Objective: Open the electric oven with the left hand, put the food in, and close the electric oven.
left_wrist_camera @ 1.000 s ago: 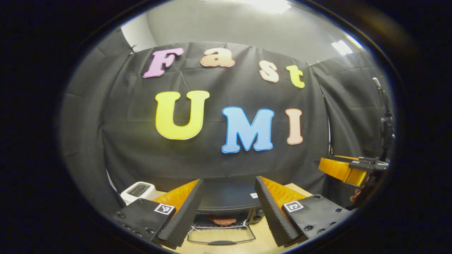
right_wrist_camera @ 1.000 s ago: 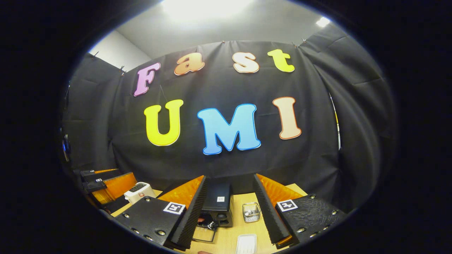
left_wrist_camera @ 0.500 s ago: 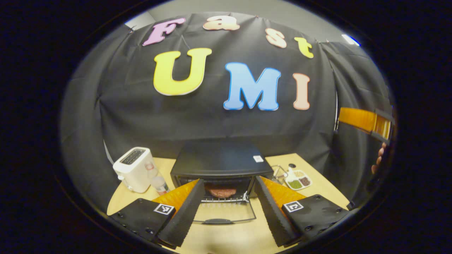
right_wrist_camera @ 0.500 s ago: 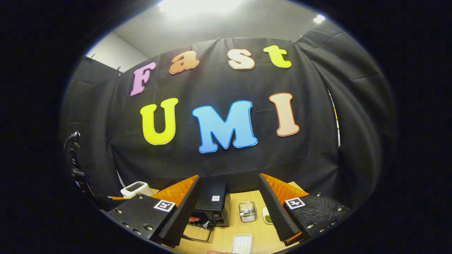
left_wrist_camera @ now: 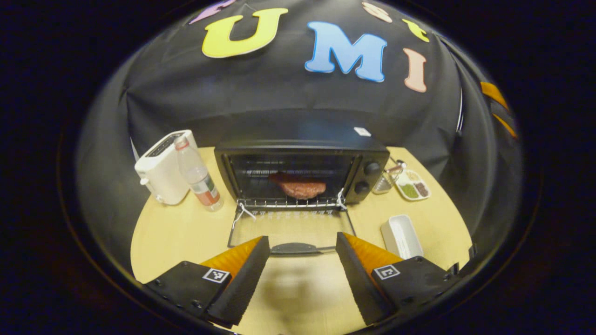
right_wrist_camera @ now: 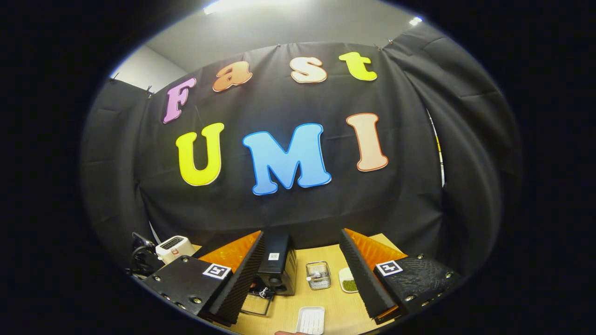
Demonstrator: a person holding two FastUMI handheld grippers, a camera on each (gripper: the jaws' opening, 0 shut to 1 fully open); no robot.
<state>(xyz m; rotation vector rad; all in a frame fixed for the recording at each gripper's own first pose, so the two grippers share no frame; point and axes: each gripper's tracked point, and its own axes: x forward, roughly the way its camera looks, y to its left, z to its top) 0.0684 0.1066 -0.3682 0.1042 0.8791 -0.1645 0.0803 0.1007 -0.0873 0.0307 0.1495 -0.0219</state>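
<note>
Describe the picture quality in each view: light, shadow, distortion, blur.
Left gripper view: even, dimmer light; the left claw casts a soft shadow on the table; fisheye bends the table edge; the oven and meat inside are sharp.
Right gripper view: ceiling lights glare at the top; the wall cloth bulges; the right claw is crisp, the small tray below it is cut off.

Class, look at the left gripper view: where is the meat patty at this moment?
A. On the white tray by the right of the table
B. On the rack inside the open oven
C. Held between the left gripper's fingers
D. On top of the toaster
B: the patty lies on the rack inside the oven, whose door is folded down; the left gripper is open and empty.
</note>
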